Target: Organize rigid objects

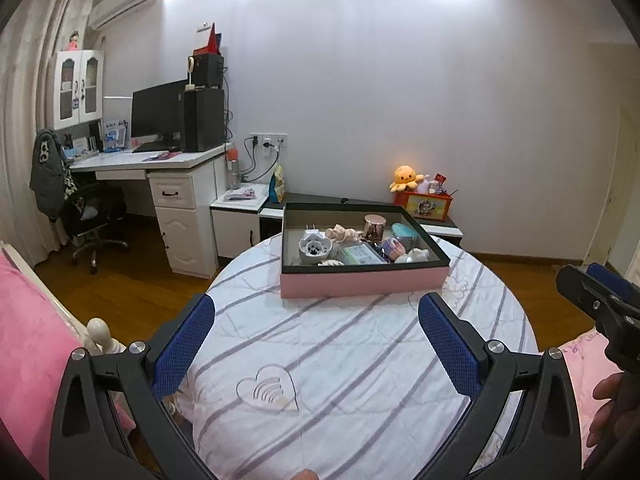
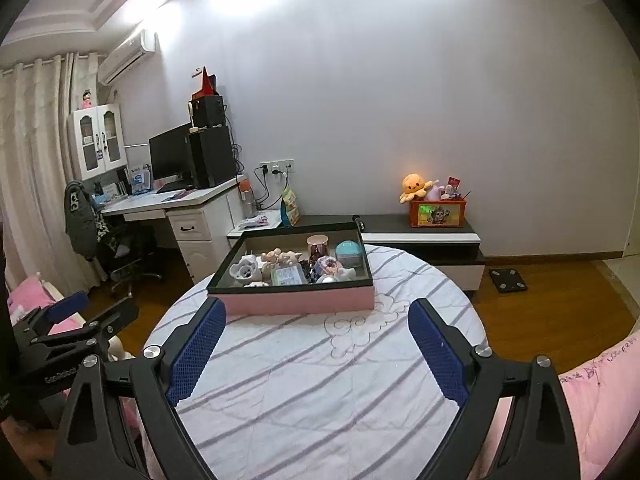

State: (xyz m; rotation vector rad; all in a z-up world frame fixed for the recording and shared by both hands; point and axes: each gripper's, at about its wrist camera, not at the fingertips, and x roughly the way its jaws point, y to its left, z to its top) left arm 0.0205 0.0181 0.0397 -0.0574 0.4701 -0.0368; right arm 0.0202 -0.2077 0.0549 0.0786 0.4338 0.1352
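Note:
A pink box with a black rim [image 1: 362, 283] [image 2: 300, 304] sits at the far end of the striped bed cover. Inside lie several small items: a rose-gold can [image 1: 375, 229] [image 2: 317, 246], a teal round case [image 1: 403, 233] [image 2: 349, 252], a white plug [image 1: 311, 237], a grey round device [image 1: 315, 249] [image 2: 245, 271], a green packet [image 1: 359, 256] [image 2: 286, 275] and small figurines [image 1: 342, 233]. My left gripper [image 1: 316, 336] is open and empty, short of the box. My right gripper [image 2: 316, 340] is open and empty, just before the box's near wall.
The bed [image 1: 320, 380] is covered in white cloth with grey stripes. Pink bedding [image 2: 600, 392] lies at the right. A low cabinet [image 2: 420, 236] holds an orange toy box [image 2: 437, 213]. A desk [image 1: 160, 160] with monitor and a chair [image 1: 84, 208] stand at the left.

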